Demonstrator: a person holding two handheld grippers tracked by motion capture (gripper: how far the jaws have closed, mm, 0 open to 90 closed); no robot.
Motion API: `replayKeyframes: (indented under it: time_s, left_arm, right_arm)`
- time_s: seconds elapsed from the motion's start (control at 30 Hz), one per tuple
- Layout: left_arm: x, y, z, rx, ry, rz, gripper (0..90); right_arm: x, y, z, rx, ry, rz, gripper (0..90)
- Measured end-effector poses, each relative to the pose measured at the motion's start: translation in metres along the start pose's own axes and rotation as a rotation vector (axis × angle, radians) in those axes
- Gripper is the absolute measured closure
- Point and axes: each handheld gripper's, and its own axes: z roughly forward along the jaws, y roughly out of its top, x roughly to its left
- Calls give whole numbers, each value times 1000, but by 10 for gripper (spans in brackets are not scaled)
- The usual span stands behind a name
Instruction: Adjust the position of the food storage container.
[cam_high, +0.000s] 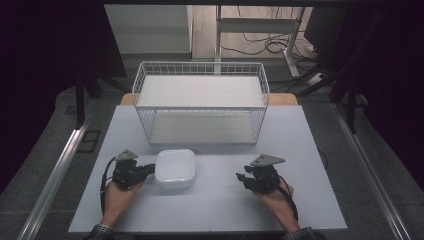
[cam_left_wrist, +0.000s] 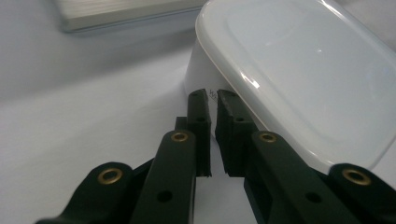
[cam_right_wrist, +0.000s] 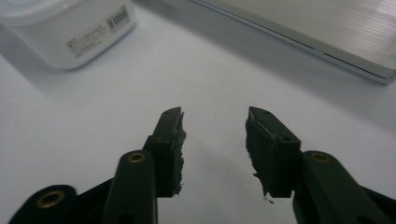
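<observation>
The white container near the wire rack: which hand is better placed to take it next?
Left, probably. The left tongs already sit at the side of the white container, nearly closed beside its wall. The right tongs are open over bare table, apart from the container, in front of the wire rack.

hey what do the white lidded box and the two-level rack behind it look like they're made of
White box: probably plastic, glossy; in the left gripper view its translucent lid shows sharp highlights. Rack: thin wire grid, likely metal coated matte white; its two shelves look like flat pale boards, and the right gripper view shows fine brushed lines on one shelf, so laminate or metal, unclear which.
</observation>
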Motion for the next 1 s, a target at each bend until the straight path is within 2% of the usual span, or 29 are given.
replayKeyframes:
  time_s: [0.1, 0.13, 0.17, 0.2, 0.23, 0.37, 0.63, 0.67, 0.8, 0.9, 1.0]
  left_arm:
    - [-9, 3, 8, 6, -24, 14, 841]
    - [-15, 6, 14, 11, -41, 22, 840]
    - [-15, 6, 14, 11, -41, 22, 840]
    - [-21, 8, 20, 16, -53, 32, 840]
    - [-21, 8, 20, 16, -53, 32, 840]
    - [-33, 13, 33, 27, -84, 52, 840]
    - [-53, 17, 51, 37, -128, 82, 847]
    - [-56, 17, 51, 42, -122, 92, 869]
    - [-58, 16, 49, 50, -128, 94, 890]
    - [-61, 14, 46, 57, -130, 98, 894]
    - [-62, 12, 42, 53, -142, 87, 895]
  right_arm:
    - [0, 3, 4, 9, 20, 12, 675]
    - [0, 6, 7, 2, 26, 12, 735]
    - [0, 6, 7, 2, 26, 12, 735]
    - [1, 9, 11, -5, 32, 7, 792]
    - [2, 11, 13, -8, 37, 7, 820]
    - [4, 17, 21, -5, 47, 4, 869]
    - [11, 24, 41, 31, 62, -27, 885]
    - [13, 23, 42, 41, 46, -35, 889]
    - [14, 23, 38, 49, 58, -12, 891]
    - [17, 22, 36, 58, 50, -18, 891]
    - [22, 20, 33, 74, 48, -22, 892]
